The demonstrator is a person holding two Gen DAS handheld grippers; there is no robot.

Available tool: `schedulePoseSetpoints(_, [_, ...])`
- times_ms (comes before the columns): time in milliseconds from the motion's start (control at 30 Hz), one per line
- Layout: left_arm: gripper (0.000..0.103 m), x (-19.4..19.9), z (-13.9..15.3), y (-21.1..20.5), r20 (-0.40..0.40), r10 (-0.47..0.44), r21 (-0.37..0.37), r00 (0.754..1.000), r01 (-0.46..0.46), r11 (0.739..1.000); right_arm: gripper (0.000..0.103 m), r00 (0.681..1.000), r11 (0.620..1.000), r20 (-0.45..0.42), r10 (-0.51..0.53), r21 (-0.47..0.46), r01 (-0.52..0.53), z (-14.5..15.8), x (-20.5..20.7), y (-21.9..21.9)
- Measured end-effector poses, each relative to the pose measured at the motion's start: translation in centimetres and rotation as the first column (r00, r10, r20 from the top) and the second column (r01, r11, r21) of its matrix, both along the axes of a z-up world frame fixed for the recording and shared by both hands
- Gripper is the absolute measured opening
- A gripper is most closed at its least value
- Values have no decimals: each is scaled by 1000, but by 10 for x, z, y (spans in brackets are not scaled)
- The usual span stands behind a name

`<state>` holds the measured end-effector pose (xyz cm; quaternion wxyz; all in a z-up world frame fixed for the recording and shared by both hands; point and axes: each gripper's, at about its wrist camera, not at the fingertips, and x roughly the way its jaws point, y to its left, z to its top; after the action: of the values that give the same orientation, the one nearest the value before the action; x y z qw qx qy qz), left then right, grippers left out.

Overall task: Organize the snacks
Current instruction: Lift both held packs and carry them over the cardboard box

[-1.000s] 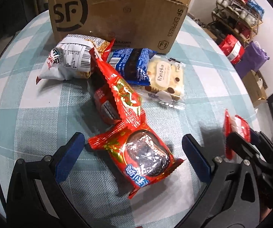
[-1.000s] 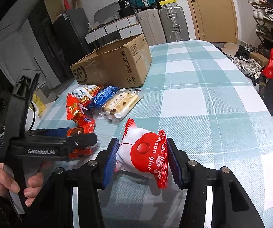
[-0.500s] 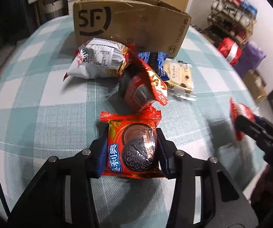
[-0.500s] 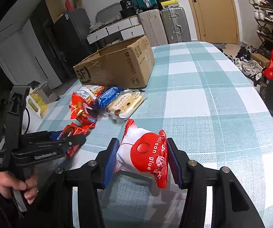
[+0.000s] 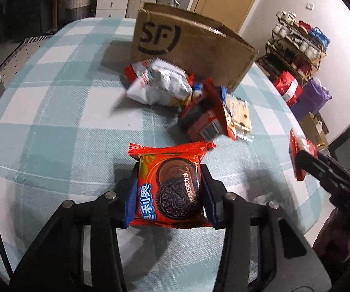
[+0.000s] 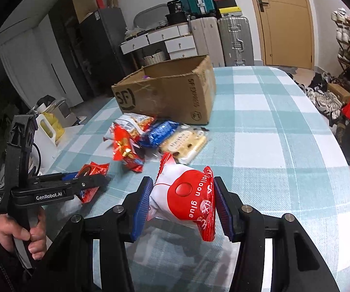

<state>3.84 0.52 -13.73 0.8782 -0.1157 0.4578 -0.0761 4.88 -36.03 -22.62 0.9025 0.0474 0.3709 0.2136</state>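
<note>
Left gripper (image 5: 168,189): clamped on red foil-wrapped chocolate sandwich-cookie packet (image 5: 170,185).
Right gripper (image 6: 182,204): clamped on red-and-white plastic snack pouch (image 6: 187,194).
Brown cardboard box (image 6: 167,95): open-topped, far end of checked tabletop (image 6: 284,146).

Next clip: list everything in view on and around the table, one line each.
Cardboard box: 1, brown, open, far side of table.
Loose snack packets: about 4, white, red, blue, cream, piled before the box.
Oreo packet: 1, red, in left tool.
Balloon glue packet: 1, red-white, in right tool.
Tablecloth: 1, teal-white check.
Suitcases: several, by the door.
Left tool: shut.
Right tool: shut.
</note>
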Motion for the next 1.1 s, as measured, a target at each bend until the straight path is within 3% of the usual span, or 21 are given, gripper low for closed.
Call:
schedulePoseSetpoints(567, [41, 18, 51, 29, 125, 5, 19, 992, -8, 1000, 51, 993, 993, 46, 106, 51, -108, 31, 19, 45])
schedulePoseSetpoints(1100, [42, 79, 130, 30, 231, -52, 25, 972, 48, 999, 51, 967, 979, 178, 183, 60, -196, 106, 80, 62])
